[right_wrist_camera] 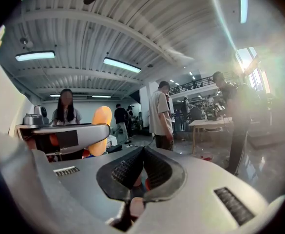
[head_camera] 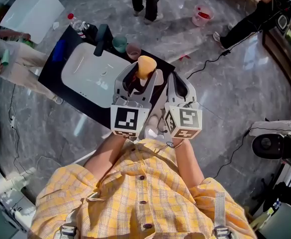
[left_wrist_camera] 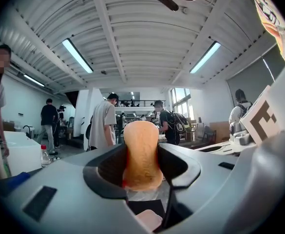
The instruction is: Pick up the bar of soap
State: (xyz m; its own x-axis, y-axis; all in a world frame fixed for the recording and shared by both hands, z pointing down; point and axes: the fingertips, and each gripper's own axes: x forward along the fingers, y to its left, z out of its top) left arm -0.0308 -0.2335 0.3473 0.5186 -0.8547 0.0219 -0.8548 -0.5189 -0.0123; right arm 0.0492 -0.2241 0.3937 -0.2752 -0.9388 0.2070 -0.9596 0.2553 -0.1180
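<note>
L gripper [head_camera: 144, 77]: jaws clamped on the rounded orange-tan bar of soap [left_wrist_camera: 141, 150], pads pressing both flat sides. The bar stands upright btwn them, its top end poking above the jaw tips. In the L gripper view the jaws look out level across the hall, w/ the bar in mid-frame against the ribbed white ceiling.

R gripper [right_wrist_camera: 143, 164]: jaws shut together, ribbed pads meeting, nothing btwn them. It sits just beside the L one, on its right, in the head view. Its own view shows the soap off to the left, past the L gripper's grey jaw.

Each gripper carries a black-and-white marker cube at the rear, L [head_camera: 130, 119] and R [head_camera: 183, 122], close to the person's yellow checked shirt [head_camera: 135, 193].

Below the soap, in the head view:
- a black counter [head_camera: 55, 63] w/ a white oval basin [head_camera: 88, 76] set in it; the soap hangs over the counter's near right edge, clear of the basin
- a black tap [head_camera: 101, 39] at the basin's far rim
- a teal cup [head_camera: 119, 44] and a pinkish cup [head_camera: 133, 50] just right of the tap
- a clear plastic bottle w/ red cap [head_camera: 75, 23] at the far left corner

Further out lie a grey marbled floor [head_camera: 220, 98], a black cable [head_camera: 212, 59] and a pink bucket [head_camera: 203, 15].
</note>
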